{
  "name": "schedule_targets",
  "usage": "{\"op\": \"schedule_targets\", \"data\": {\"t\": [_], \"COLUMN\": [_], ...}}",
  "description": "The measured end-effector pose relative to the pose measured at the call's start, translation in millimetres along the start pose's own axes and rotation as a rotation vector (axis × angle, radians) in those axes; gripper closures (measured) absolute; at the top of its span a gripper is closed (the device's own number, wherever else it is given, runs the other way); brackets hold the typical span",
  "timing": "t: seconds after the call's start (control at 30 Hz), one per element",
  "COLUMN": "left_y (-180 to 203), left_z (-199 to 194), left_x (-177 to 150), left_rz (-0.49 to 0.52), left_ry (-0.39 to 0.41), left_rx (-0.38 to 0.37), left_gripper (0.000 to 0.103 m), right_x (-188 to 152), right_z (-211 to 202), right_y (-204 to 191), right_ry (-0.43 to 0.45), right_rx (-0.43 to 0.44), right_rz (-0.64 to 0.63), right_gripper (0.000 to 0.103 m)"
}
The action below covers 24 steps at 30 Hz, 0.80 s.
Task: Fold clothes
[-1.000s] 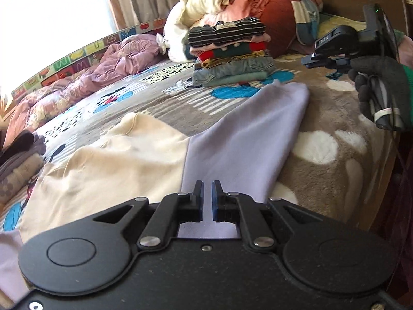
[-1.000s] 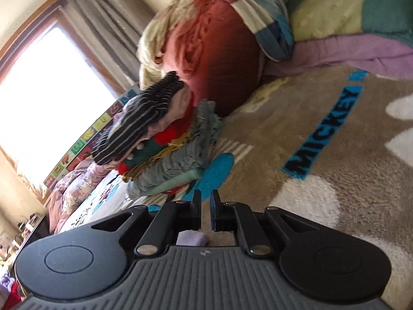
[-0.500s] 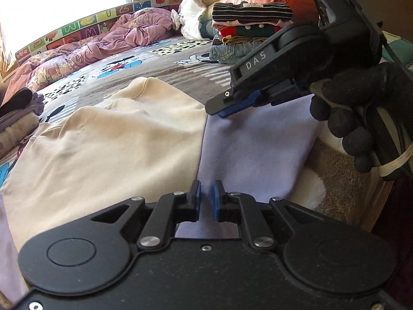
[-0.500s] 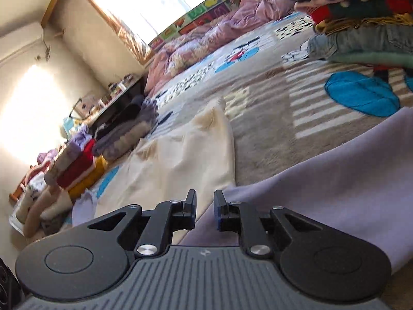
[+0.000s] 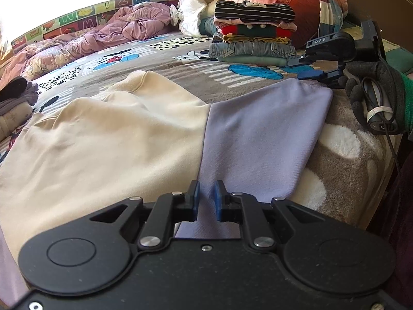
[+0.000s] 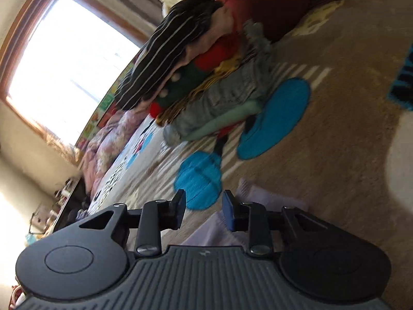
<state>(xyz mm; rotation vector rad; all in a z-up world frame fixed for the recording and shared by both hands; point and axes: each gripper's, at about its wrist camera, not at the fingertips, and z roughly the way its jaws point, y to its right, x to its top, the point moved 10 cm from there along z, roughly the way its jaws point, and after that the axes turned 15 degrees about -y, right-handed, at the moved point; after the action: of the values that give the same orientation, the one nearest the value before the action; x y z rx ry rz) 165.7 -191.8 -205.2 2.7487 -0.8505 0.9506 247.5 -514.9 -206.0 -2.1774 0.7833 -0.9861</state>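
On a bedroom's Mickey-print blanket [image 5: 343, 160], the left gripper [image 5: 205, 196] hovers nearly closed over the lilac sleeve [image 5: 260, 134] of a cream sweatshirt [image 5: 103, 139] spread flat near the bed's edge; whether it pinches cloth cannot be told. Beyond, the right gripper [image 5: 306, 68], jaws parted and empty, sits just past the sleeve's cuff (its own view is motion-blurred). The sleeve fold appears to be the step in hand; next likely calls for gripping the cuff and carrying it inward. Open blanket lies between garment and the folded stack [image 5: 254, 38] farther back.
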Motion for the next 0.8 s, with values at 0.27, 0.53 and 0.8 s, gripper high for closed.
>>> {"op": "schedule_targets", "data": {"t": [0.27,0.53,0.8], "left_y": [2.5,15.2,-23.0], "left_z": [-9.8,0.5,-23.6], "left_x": [4.4,-4.1,12.7], "left_rz": [-0.015,0.009,-0.117], "left_ry": [0.037,-0.011,0.051], "left_rx": [-0.024,-0.049,-0.064], "left_gripper": [0.078,0.060,0.060], "right_x": [9.1,-58.2,-79.8], "right_z": [-41.5,-21.7,-28.1], "right_y": [2.2,-47.7,-86.5], "right_ry": [0.200,-0.065,-0.004], "right_rx": [-0.134,-0.104,-0.155], "right_rz": [-0.078,-0.339,-0.507], "right_gripper": [0.065,0.057,0.056]}}
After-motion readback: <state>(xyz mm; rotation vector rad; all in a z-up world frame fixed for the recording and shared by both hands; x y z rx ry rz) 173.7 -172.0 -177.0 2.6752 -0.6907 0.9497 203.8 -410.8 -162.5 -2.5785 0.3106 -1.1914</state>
